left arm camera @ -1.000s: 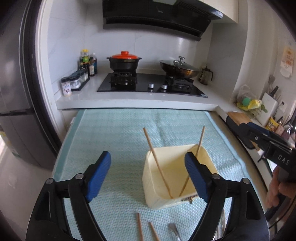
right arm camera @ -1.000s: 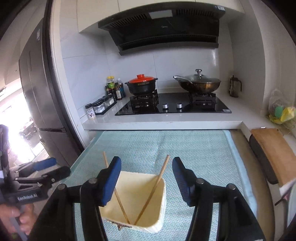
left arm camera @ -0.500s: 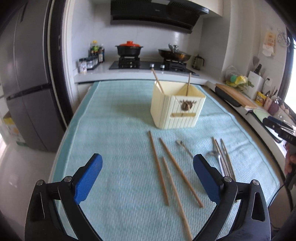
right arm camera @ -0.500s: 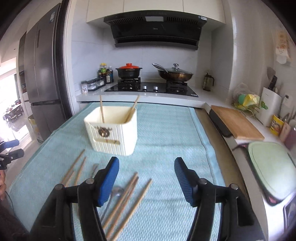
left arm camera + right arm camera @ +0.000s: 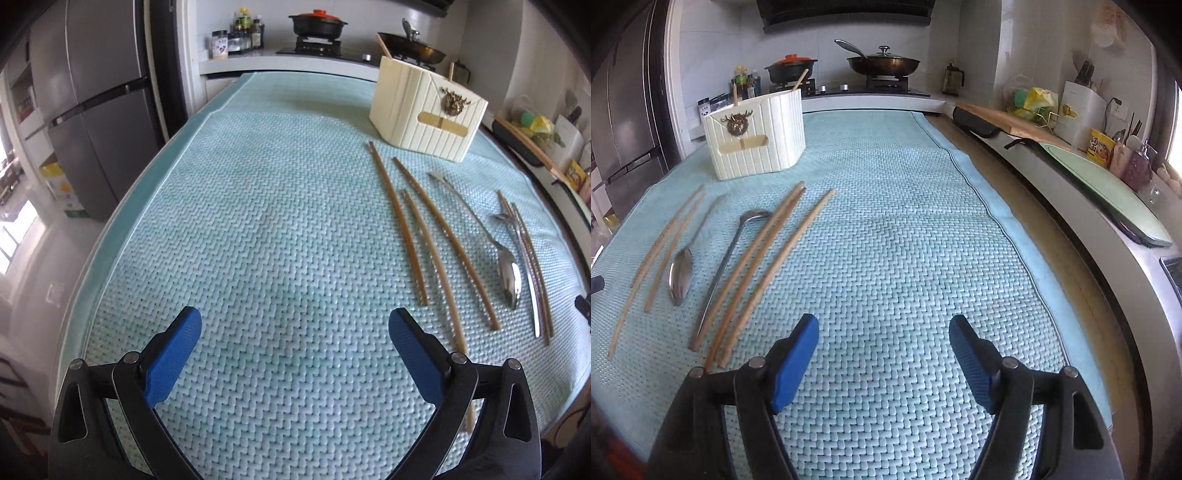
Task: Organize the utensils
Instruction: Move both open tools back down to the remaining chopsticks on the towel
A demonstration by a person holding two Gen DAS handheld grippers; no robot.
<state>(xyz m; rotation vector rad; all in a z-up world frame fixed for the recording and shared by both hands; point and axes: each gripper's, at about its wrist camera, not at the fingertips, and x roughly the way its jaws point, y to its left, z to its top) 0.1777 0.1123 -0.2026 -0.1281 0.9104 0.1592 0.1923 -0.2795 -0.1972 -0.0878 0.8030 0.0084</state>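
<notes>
1. Kitchen counter, covered by a pale blue woven mat point(image 5: 258, 229); stove and pots at the far end.
2. Cream holder box point(image 5: 424, 114) stands upright at the far side of the mat. 2 chopsticks point(image 5: 799, 83) already lean inside it.
3. Left on the mat, near side of the box: loose chopsticks point(image 5: 443, 236) in 2 groups, a spoon point(image 5: 511, 275) and a second metal utensil point(image 5: 720, 273) between them. Exact chopstick count is unclear.
4. Left gripper point(image 5: 295, 338): jaws have just been opening, now spread wide, nothing between them, over bare mat to the left of the utensils.
5. Right gripper point(image 5: 884, 338): jaws have just been opening, nothing between them, just right of the nearest chopsticks.
6. Judgement: task early; most utensils not yet sorted.
</notes>
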